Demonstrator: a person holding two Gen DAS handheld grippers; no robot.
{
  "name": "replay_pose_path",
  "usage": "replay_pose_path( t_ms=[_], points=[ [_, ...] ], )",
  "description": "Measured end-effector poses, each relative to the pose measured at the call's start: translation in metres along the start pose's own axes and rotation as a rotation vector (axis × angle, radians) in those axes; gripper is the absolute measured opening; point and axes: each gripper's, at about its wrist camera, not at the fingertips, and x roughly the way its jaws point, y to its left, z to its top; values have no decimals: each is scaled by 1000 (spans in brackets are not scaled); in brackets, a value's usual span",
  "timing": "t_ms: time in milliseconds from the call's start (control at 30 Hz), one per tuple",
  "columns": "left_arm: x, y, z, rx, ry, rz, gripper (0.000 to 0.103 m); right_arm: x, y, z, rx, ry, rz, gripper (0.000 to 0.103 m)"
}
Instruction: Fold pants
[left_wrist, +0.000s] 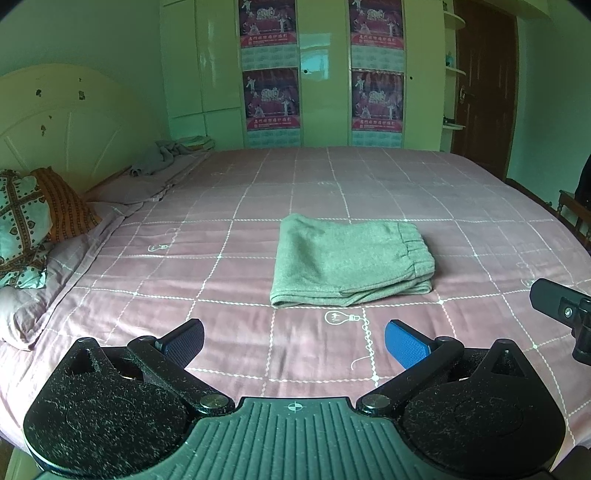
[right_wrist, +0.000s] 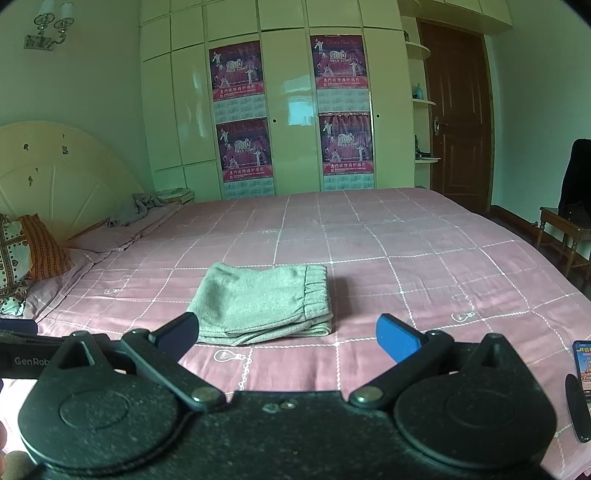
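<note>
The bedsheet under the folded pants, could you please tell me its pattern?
The bedsheet is pink with a white grid and small lightbulb motifs, clearest in the left wrist view.

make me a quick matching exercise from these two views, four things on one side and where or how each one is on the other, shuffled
Things:
1. pants
2. left tool
3. patterned pillows
4. phone

Places or states:
A. by the headboard
B. folded flat in the middle of the bed
C. lit screen, at the right edge of the right wrist view
D. open, holding nothing

Pairs: 1-B, 2-D, 3-A, 4-C
</note>
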Motion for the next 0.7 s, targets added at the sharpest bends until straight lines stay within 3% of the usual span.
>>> replay_pose_path(
  t_ms=[533,700],
  points=[
    [8,-4,3,8,16,-20,103,1,2,0,-6,9,4,102],
    [10,-2,2,-4,-15,-81,103,3,-1,1,-5,15,-3,102]
  ],
)
